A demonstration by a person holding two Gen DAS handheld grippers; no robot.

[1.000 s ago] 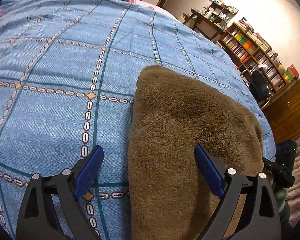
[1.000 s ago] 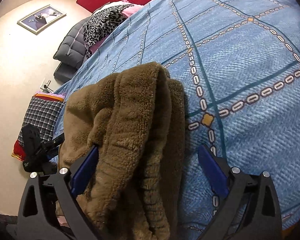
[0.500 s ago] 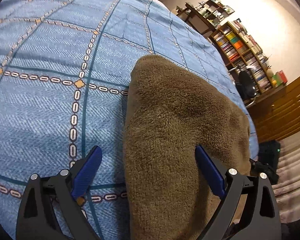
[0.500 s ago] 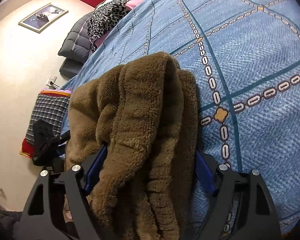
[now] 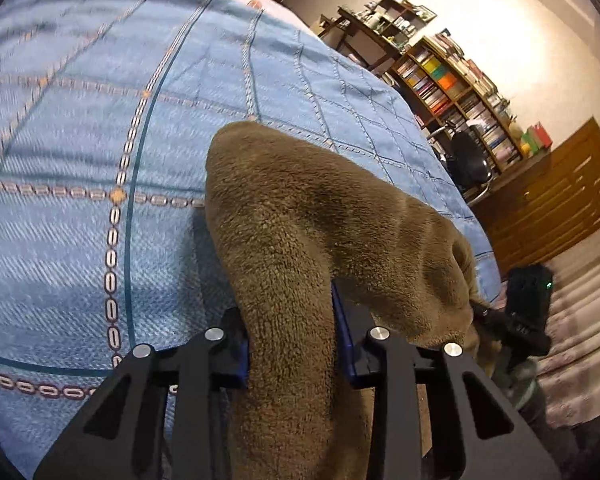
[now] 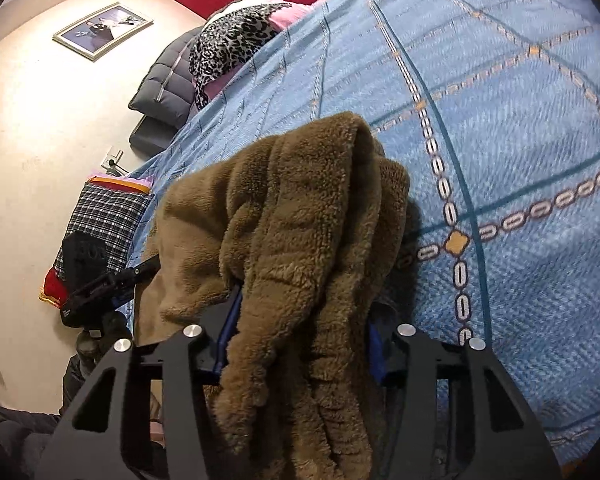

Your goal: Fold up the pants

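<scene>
Brown fleece pants (image 5: 300, 216) lie bunched on a blue patterned bedspread (image 5: 100, 120) near the bed's edge. My left gripper (image 5: 292, 340) is shut on one end of the pants; its blue pads press the fleece from both sides. My right gripper (image 6: 300, 340) is shut on the other end, a thick ribbed bundle of the pants (image 6: 300, 208). The right gripper's body (image 5: 524, 312) shows in the left wrist view at the right. The left gripper's body (image 6: 100, 280) shows in the right wrist view at the left.
A leopard-print pillow (image 6: 228, 44) and a dark padded jacket (image 6: 160, 84) lie at the head of the bed. A bookshelf (image 5: 452, 80), an office chair (image 5: 468, 160) and a wooden cabinet (image 5: 560, 200) stand beyond the bed's edge. A checked cloth (image 6: 104, 220) lies beside the bed.
Both grippers went from open around the pants to shut on them. The right closed first, then the left. The fleece now bunches up between the pads.
</scene>
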